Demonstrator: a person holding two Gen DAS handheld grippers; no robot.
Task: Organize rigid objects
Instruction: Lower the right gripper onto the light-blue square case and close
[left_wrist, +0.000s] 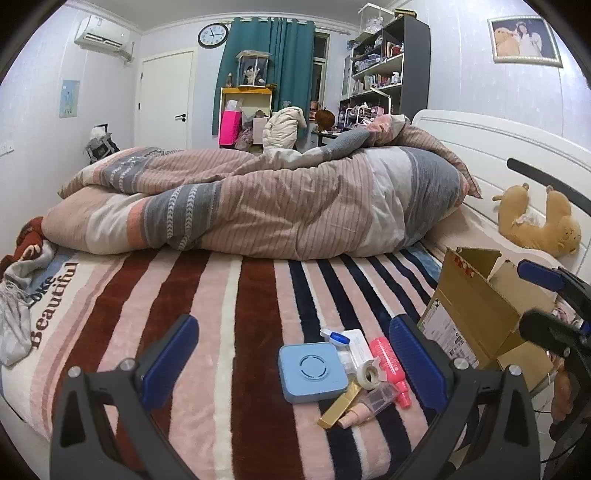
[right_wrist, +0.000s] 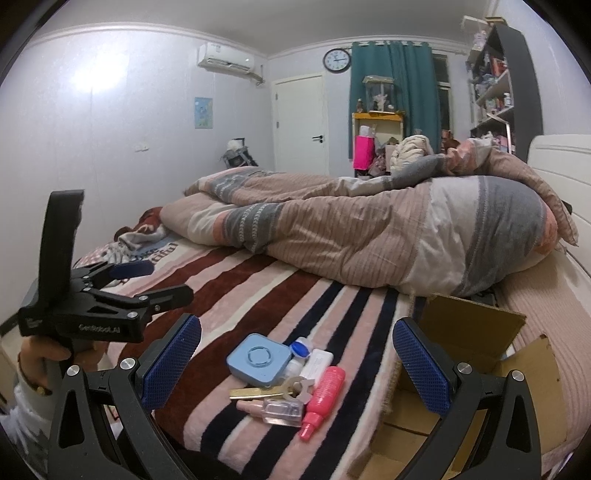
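Observation:
A small pile lies on the striped blanket: a blue square case (left_wrist: 313, 371) (right_wrist: 258, 359), a pink spray bottle (left_wrist: 390, 371) (right_wrist: 323, 393), a gold tube (left_wrist: 340, 405) (right_wrist: 255, 392), a tape roll (left_wrist: 367, 375), a clear small bottle (right_wrist: 281, 410) and a white box (left_wrist: 357, 343). My left gripper (left_wrist: 295, 363) is open and empty, with the pile between its fingers. My right gripper (right_wrist: 297, 363) is open and empty, just before the pile. An open cardboard box (left_wrist: 476, 306) (right_wrist: 465, 354) stands right of the pile.
A rumpled striped duvet (left_wrist: 258, 206) (right_wrist: 388, 236) fills the bed behind. A brown plush bear (left_wrist: 535, 221) lies by the white headboard. Clothes (left_wrist: 14, 302) lie at the left edge. The left gripper shows in the right wrist view (right_wrist: 147, 284), the right one in the left wrist view (left_wrist: 554, 306).

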